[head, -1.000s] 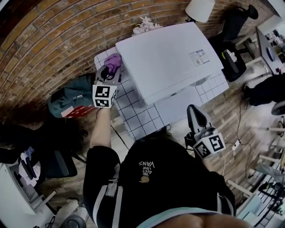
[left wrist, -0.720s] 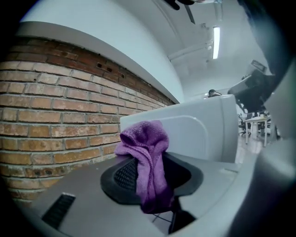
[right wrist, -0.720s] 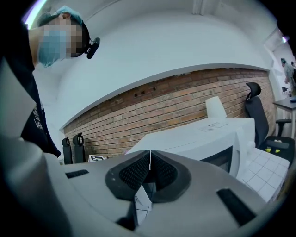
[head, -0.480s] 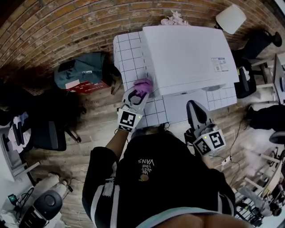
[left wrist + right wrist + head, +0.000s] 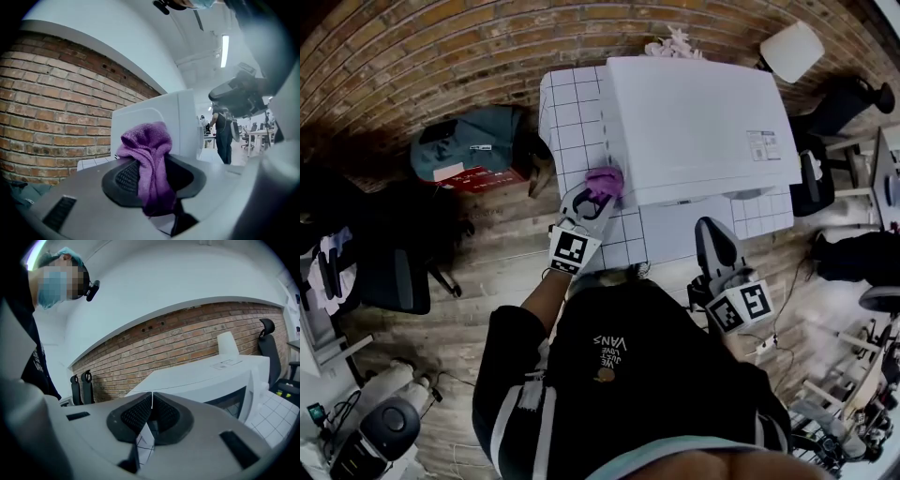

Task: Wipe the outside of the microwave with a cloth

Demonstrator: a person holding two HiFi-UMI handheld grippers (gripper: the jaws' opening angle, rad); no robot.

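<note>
Cloth (image 5: 605, 182), purple, pinched in left gripper (image 5: 592, 197), jaws clamped on it. The bunched end touches the lower-left corner of the white microwave (image 5: 698, 122), upper centre of head view, on tiled table (image 5: 570, 112). Right gripper (image 5: 712, 246) at lower right, jaws pressed together on nothing, apart from the microwave. Step looks like wiping the left side wall. Best to press the cloth flat, follow the edge, and keep bare jaw plastic off the casing.
</note>
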